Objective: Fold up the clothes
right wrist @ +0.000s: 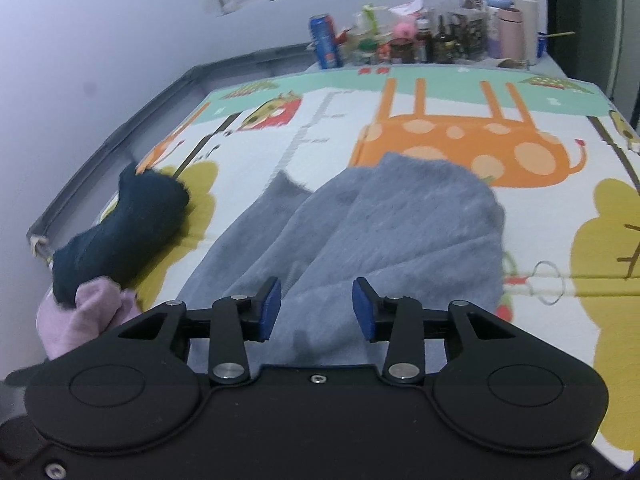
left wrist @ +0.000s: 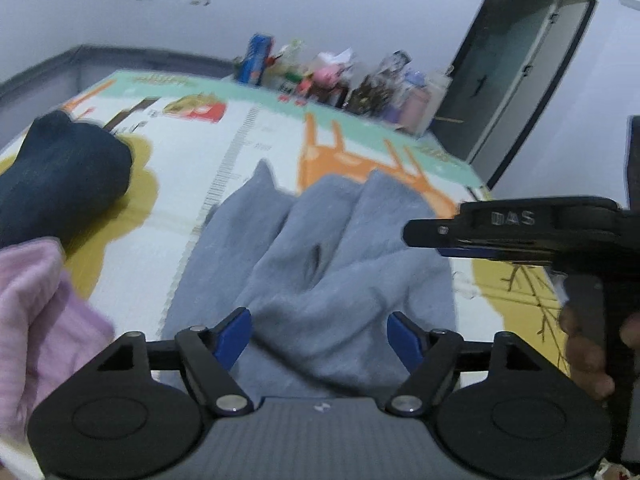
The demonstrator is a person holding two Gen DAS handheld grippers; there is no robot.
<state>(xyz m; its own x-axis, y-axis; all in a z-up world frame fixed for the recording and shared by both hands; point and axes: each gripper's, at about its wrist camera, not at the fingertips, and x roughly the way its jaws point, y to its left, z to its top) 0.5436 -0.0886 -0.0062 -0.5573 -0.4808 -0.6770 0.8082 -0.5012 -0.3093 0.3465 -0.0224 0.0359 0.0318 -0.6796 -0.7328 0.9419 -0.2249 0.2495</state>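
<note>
My left gripper [left wrist: 320,336] stands wide, its blue pads [left wrist: 234,336] well apart with nothing pinched between them; the grey garment [left wrist: 320,248] lies below and ahead of the gap, not in it. My right gripper [right wrist: 316,308] is about half open, pads clear of cloth as well, and the same grey garment [right wrist: 380,224] sits under and beyond the fingertips. In the left view I can see the right gripper [left wrist: 424,236] side-on near the garment's right edge, with the hand [left wrist: 588,344] that carries it at the frame's edge.

The grey garment is bunched in loose folds in the middle of the cartoon play mat [right wrist: 440,96], not yet laid flat. To its left lie a rolled dark blue garment [right wrist: 120,232] and a pink garment [right wrist: 84,320], the two touching. Bottles and cans [right wrist: 420,36] crowd the far edge, well apart from the work.

I judge I'm between grasps on the grey piece: neither tool has hold of it, and the fold is far from done. Next I'd need to bring each set of pads down onto an edge or corner, one on either side, close on a single layer, then pull outward to spread it before folding. The thick rumples make catching two layers the likely slip.
</note>
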